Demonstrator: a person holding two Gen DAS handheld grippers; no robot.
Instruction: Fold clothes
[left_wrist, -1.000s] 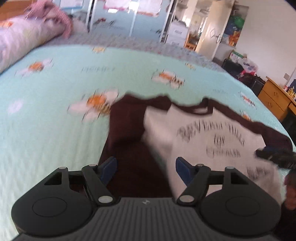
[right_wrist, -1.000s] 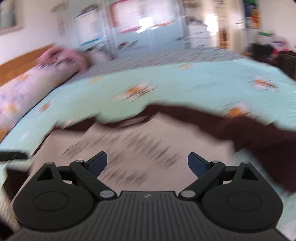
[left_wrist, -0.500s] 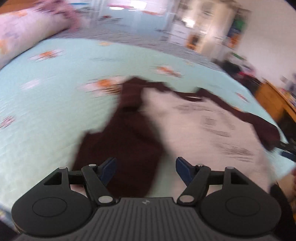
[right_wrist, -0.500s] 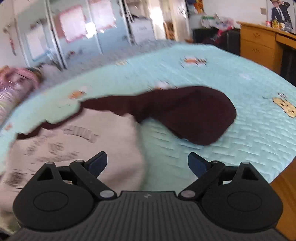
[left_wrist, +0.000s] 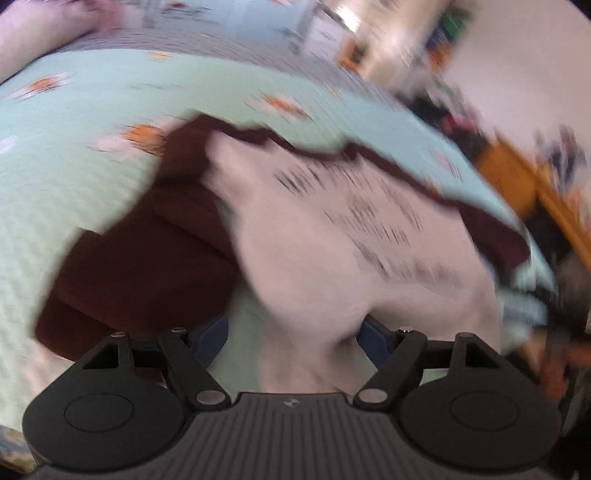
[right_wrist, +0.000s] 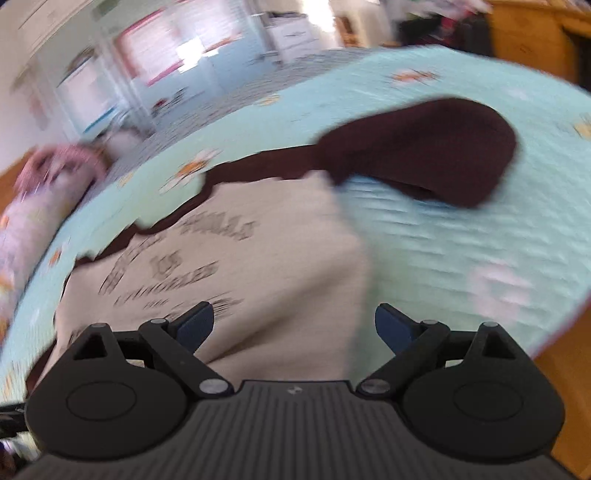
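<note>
Cream cotton with dark maroon sleeves, the shirt (right_wrist: 236, 258) lies print-up and spread on the pale green quilt (right_wrist: 461, 240), sleeves out to each side, which I judge sets it up for folding. Your left gripper (left_wrist: 291, 334) has just been opening, hem cloth between its unpressed pads; your right gripper (right_wrist: 293, 325) stands spread above the hem, holding nothing.

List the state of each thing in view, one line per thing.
Shirt: spread flat on the bed, print up, unfolded.
Left sleeve: lying out to the side.
Right sleeve: lying out to the side.
Left gripper: open, jaws just widened, holding nothing.
Right gripper: open, empty.
</note>
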